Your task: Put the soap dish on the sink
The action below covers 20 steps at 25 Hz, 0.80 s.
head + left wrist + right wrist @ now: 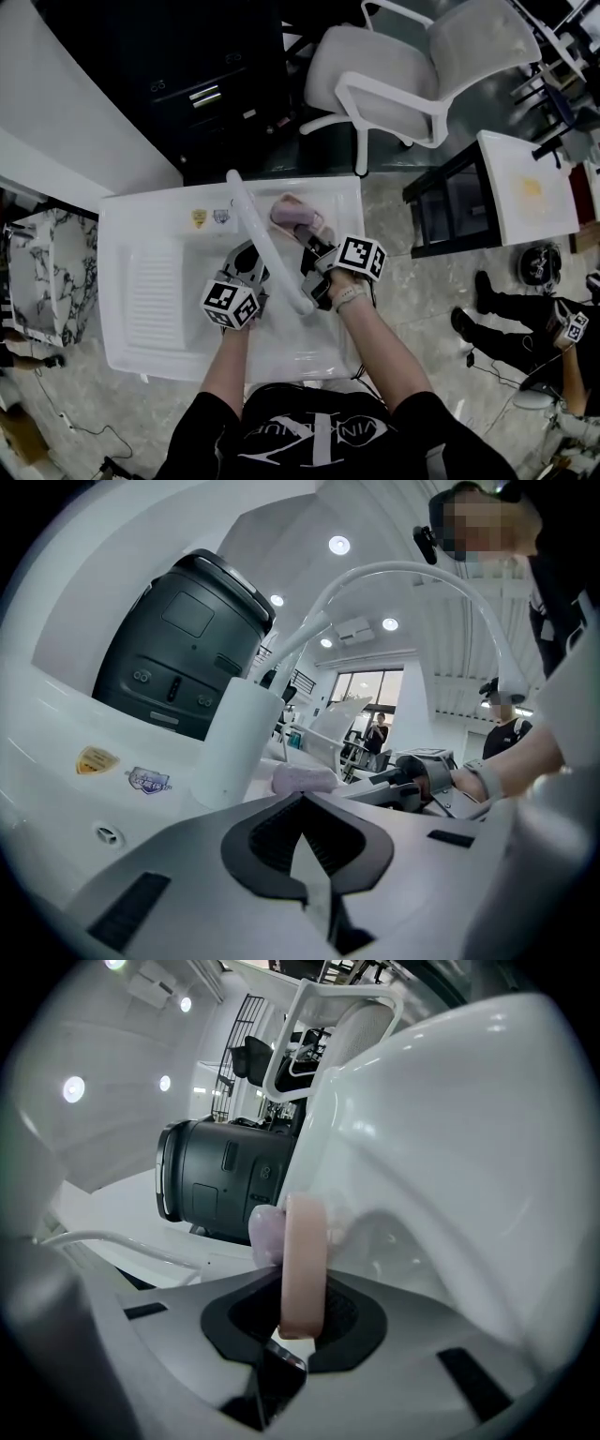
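Observation:
A pink soap dish [302,217] carrying a lilac bar of soap [292,212] is at the back right of the white sink [178,214], just right of the faucet [264,246]. My right gripper [313,240] is shut on the dish's near rim. In the right gripper view the rim [303,1260] stands edge-on between the pads of the right gripper [302,1286], with the soap [264,1230] behind it. My left gripper [247,270] hovers over the basin left of the faucet. Its jaws look shut with nothing in them [302,806]. The soap [305,778] shows beyond them.
A ribbed drainboard [155,286] fills the sink's left half. A black machine [216,84] stands behind the sink and a white chair [412,75] to its back right. A dark side table with a white top [525,187] and a seated person [525,328] are on the right.

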Each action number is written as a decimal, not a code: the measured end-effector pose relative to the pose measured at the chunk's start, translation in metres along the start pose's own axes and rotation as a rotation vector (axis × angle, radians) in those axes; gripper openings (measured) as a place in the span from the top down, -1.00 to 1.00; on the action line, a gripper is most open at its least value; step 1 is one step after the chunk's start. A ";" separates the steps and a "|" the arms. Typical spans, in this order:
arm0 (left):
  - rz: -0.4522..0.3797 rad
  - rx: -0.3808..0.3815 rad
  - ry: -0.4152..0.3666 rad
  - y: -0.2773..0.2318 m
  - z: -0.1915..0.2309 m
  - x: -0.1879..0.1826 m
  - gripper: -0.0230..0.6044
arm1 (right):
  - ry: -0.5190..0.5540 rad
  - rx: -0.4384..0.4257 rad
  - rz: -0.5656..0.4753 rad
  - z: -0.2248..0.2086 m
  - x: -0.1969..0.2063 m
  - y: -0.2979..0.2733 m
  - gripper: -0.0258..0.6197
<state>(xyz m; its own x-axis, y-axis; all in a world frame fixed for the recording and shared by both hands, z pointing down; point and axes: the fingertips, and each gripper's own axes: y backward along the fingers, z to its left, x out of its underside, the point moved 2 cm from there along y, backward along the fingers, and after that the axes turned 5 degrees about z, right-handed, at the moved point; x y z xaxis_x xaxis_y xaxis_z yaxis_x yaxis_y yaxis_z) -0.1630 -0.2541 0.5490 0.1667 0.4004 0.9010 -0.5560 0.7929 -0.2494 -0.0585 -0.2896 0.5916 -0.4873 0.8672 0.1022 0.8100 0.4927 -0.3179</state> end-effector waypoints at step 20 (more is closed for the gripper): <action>0.047 0.141 -0.001 -0.032 -0.028 0.020 0.88 | -0.047 0.004 -0.030 -0.002 0.000 0.001 0.74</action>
<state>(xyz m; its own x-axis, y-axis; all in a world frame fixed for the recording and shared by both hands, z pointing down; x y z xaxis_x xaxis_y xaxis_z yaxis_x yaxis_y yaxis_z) -0.1195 -0.2589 0.5651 0.1368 0.4353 0.8898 -0.6722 0.7006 -0.2394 -0.0571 -0.2885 0.5936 -0.5259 0.8479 0.0673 0.7939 0.5178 -0.3189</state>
